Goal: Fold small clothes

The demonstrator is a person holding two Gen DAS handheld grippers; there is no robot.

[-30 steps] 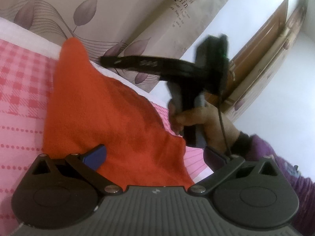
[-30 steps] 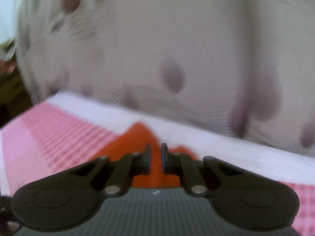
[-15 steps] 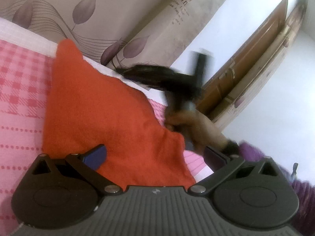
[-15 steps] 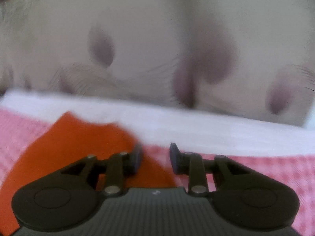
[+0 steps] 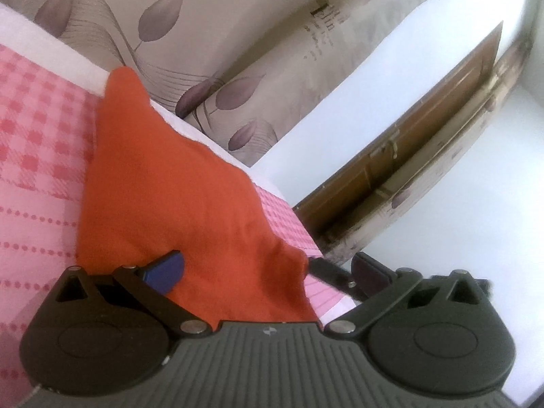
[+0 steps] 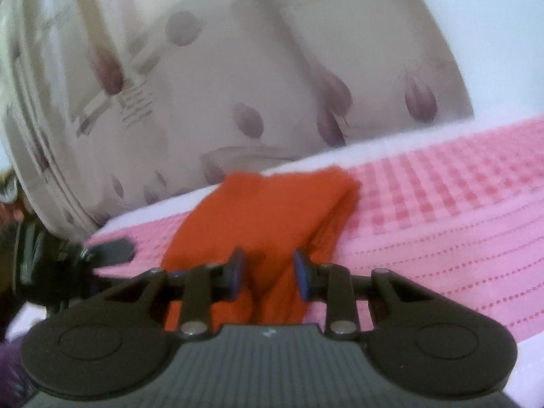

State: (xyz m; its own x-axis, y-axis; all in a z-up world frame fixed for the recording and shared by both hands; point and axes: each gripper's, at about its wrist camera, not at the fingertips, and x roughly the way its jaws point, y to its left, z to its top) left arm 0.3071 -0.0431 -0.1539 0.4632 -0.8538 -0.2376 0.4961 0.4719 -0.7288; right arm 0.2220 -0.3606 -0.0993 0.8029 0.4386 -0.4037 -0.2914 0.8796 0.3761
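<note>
An orange cloth point(image 5: 176, 197) lies on the pink checked bedspread point(image 5: 37, 156), one corner reaching the white border. My left gripper point(image 5: 268, 268) is open wide, its blue-padded left finger point(image 5: 163, 268) resting on the cloth's near edge. In the right wrist view the cloth point(image 6: 268, 210) runs away from me. My right gripper point(image 6: 268, 273) is open with the cloth's near, bunched end between its jaws. The left gripper's finger point(image 6: 108, 250) shows at the left of that view.
A beige curtain with purple leaves point(image 5: 204, 44) hangs behind the bed; it also shows in the right wrist view point(image 6: 238, 85). A wooden door frame point(image 5: 408, 156) and white wall stand to the right. The bedspread point(image 6: 442, 204) extends right.
The right gripper came down from above the cloth to its near end and opened its jaws. It has left the left wrist view. The left gripper stayed put.
</note>
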